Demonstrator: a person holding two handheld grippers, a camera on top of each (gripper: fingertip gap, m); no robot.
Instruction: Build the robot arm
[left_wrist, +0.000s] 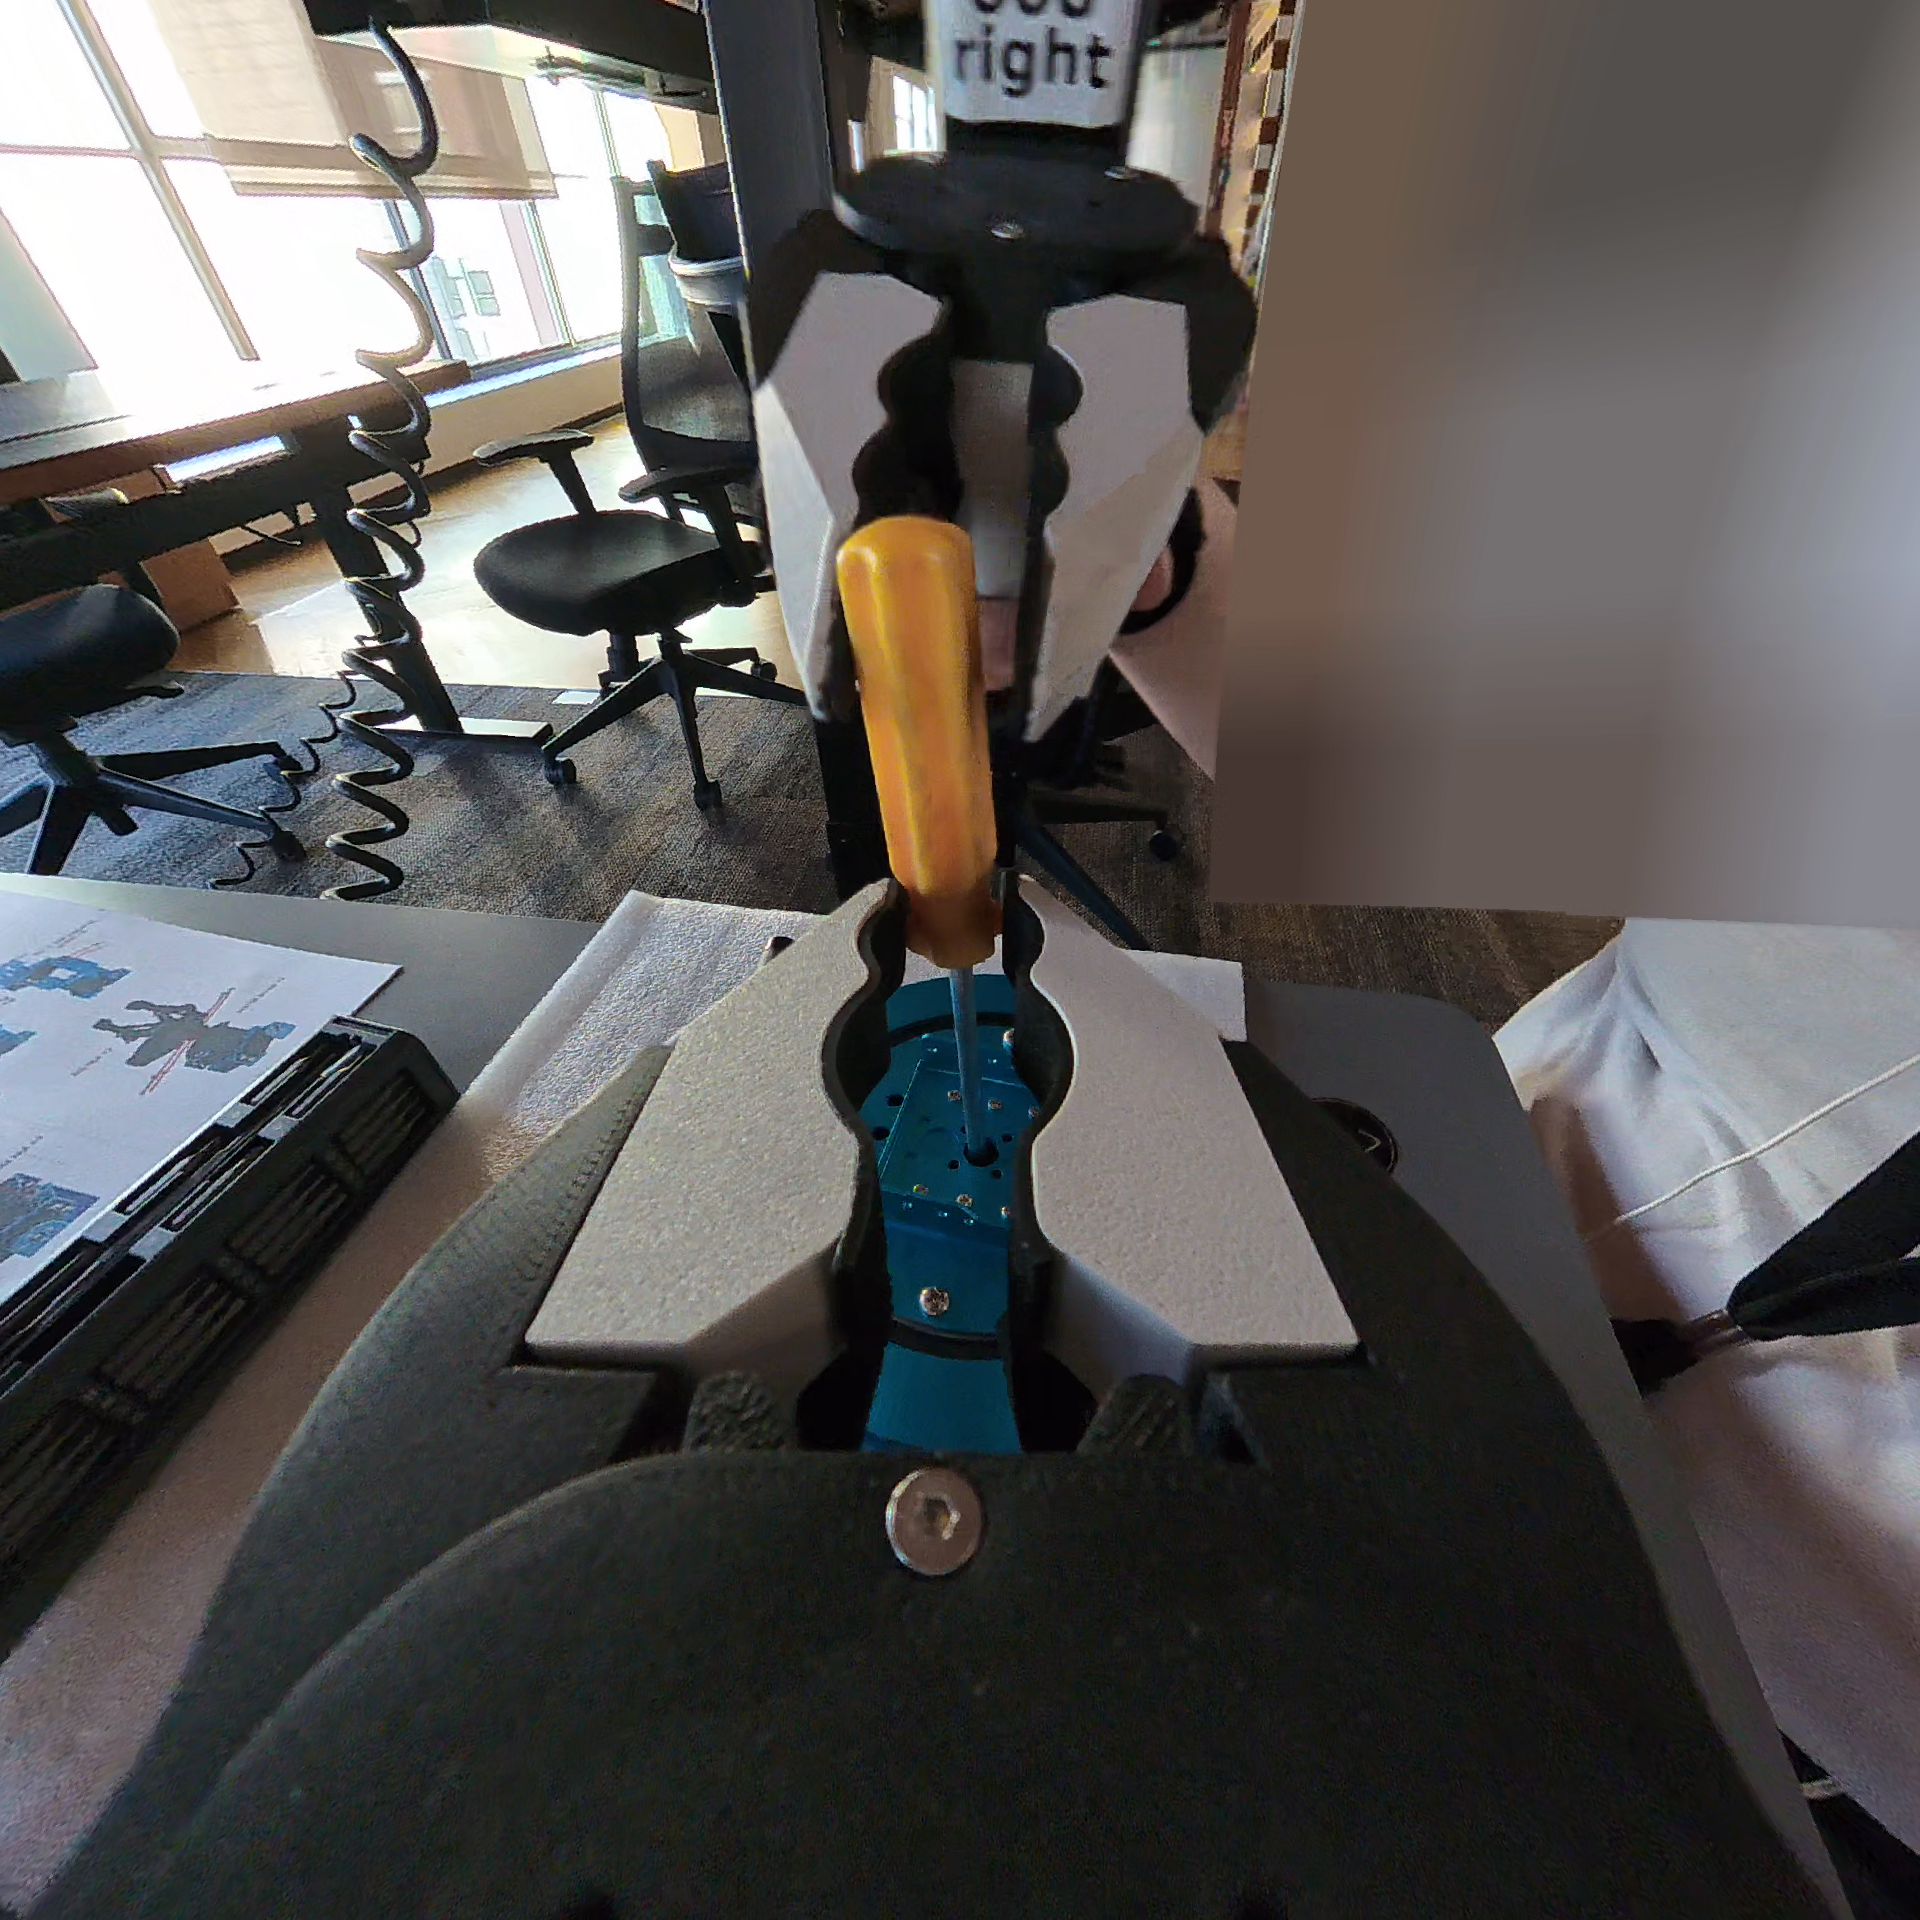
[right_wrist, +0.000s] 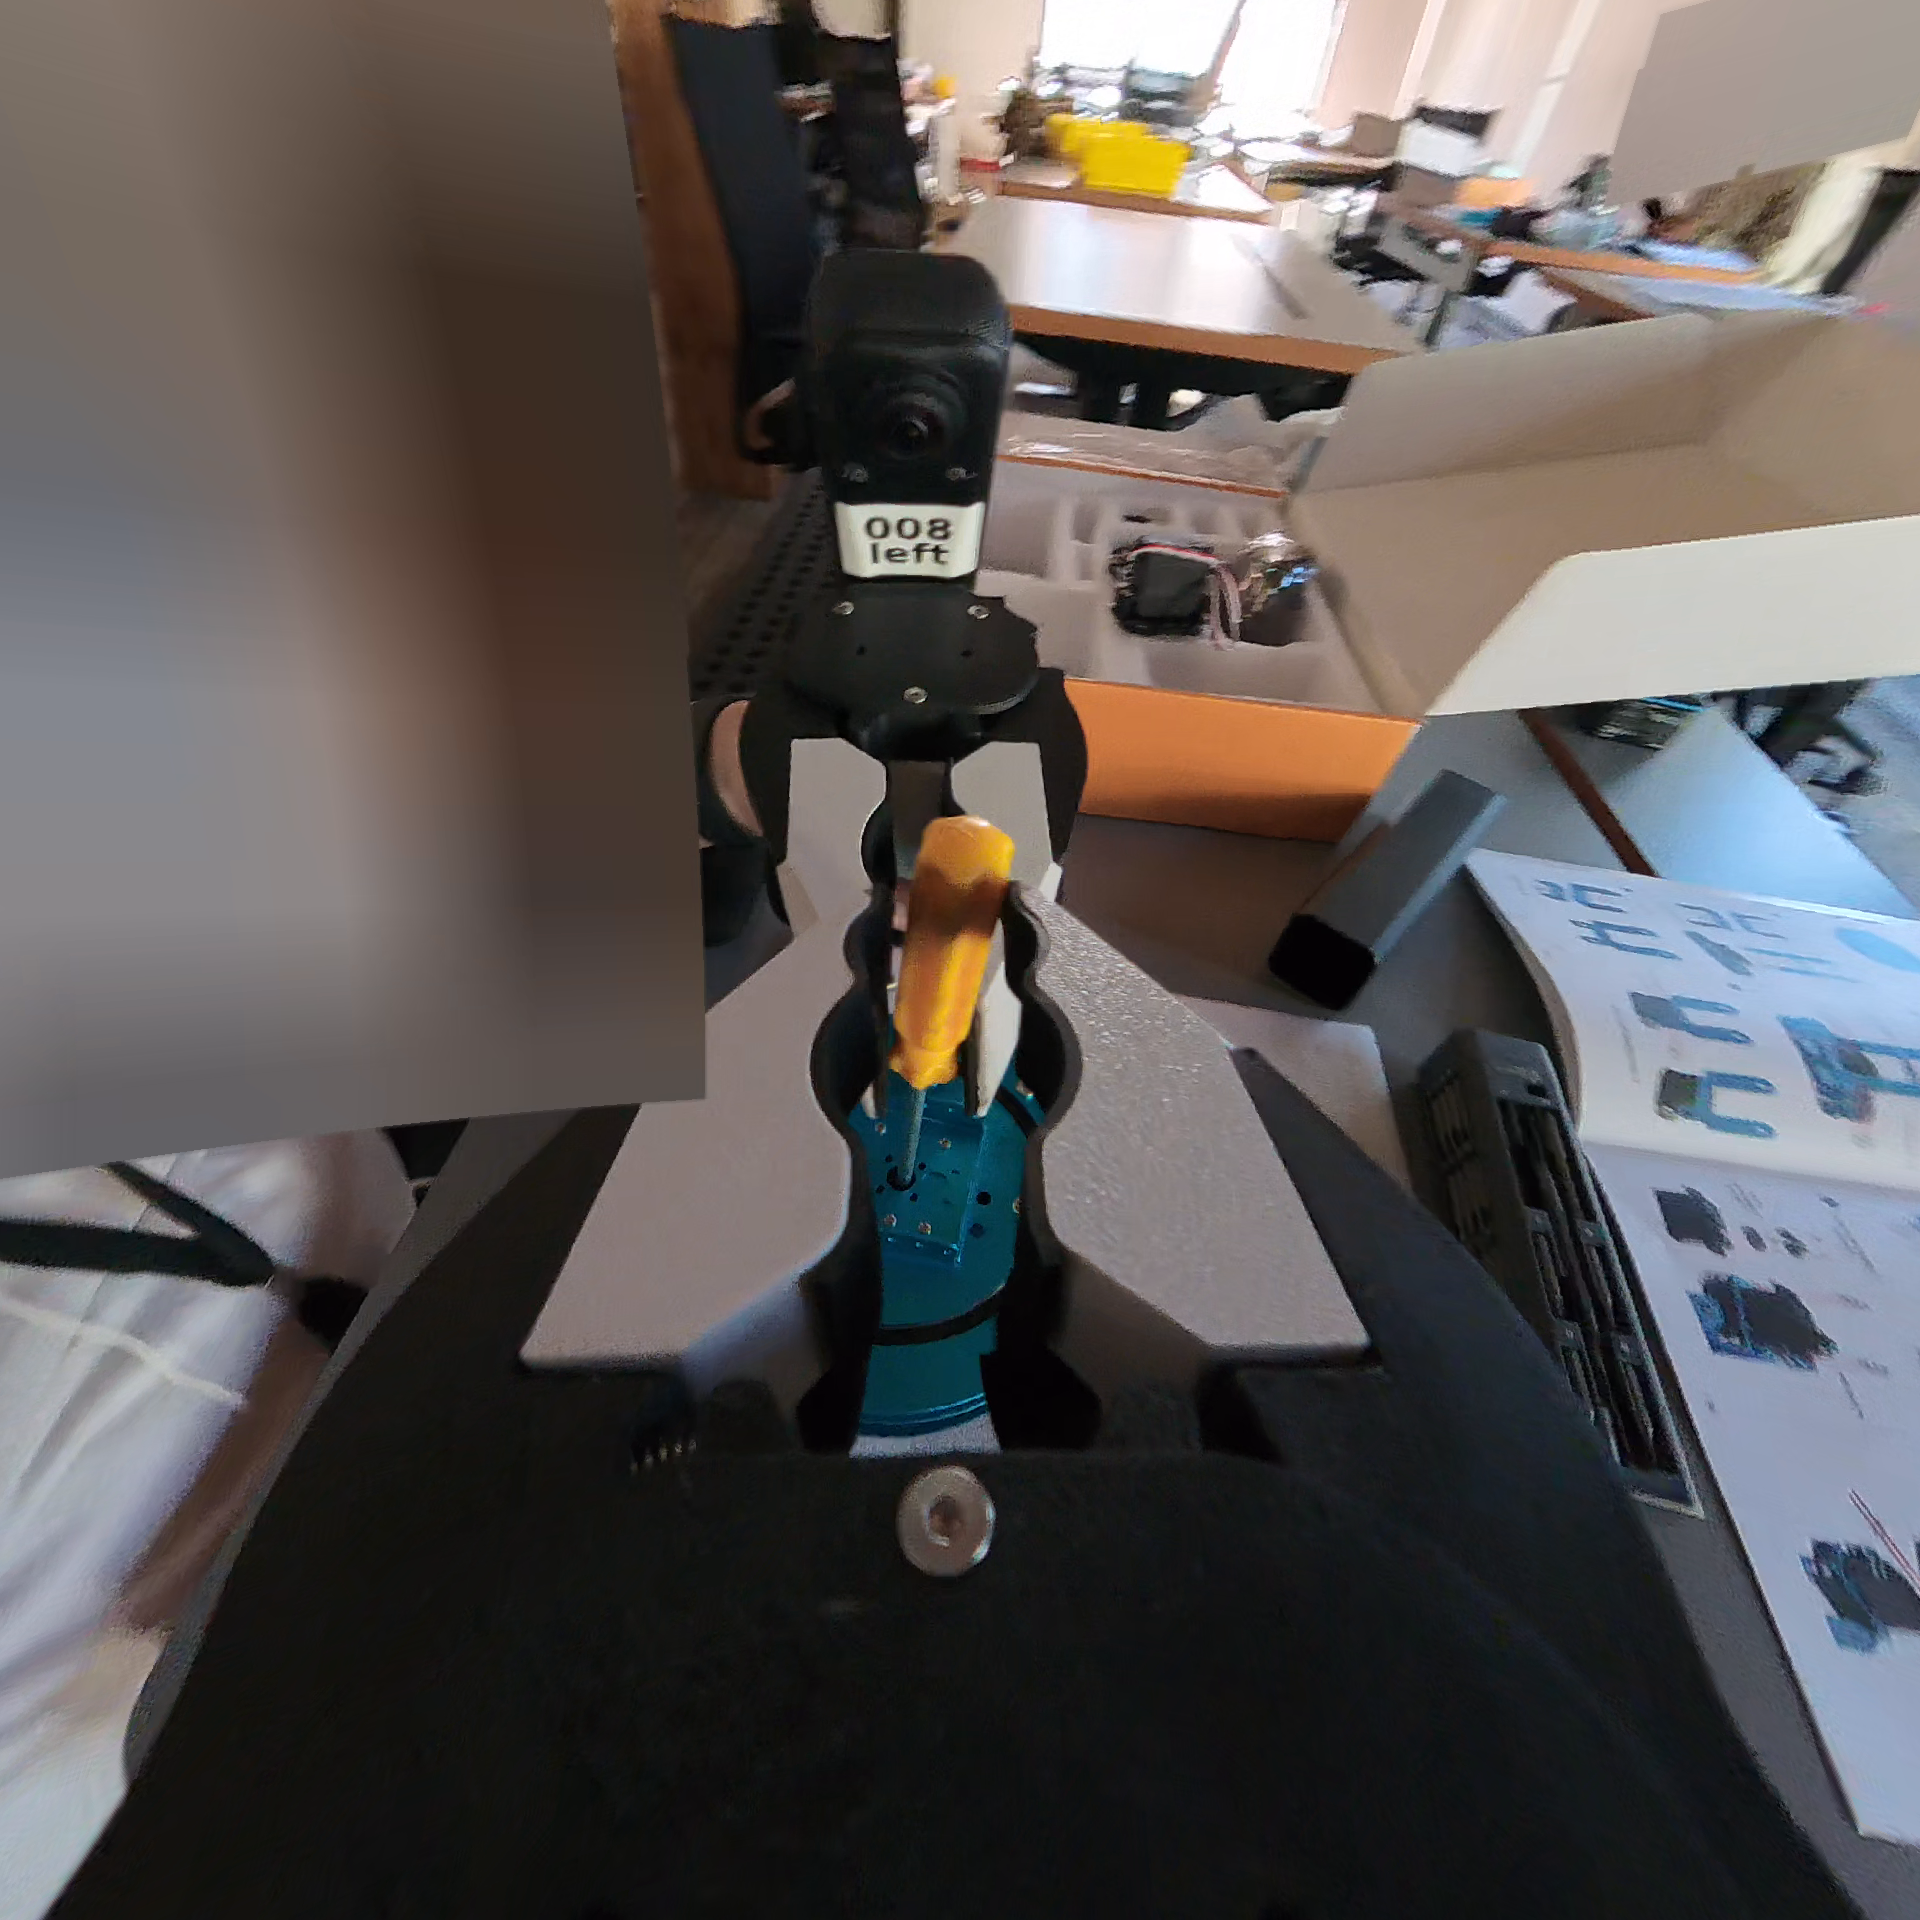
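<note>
Right wrist view | right gripper (right_wrist: 948, 914) clamps screwdriver (right_wrist: 940, 997) | left gripper (left_wrist: 956, 902) flanks its base, grip unclear

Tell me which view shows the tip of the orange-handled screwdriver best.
The left wrist view: it is sharp, and the thin shaft of the orange-handled screwdriver runs down into a hole in the blue perforated metal part. The right wrist view shows the same tip in the hole, but blurred and smaller.
</note>
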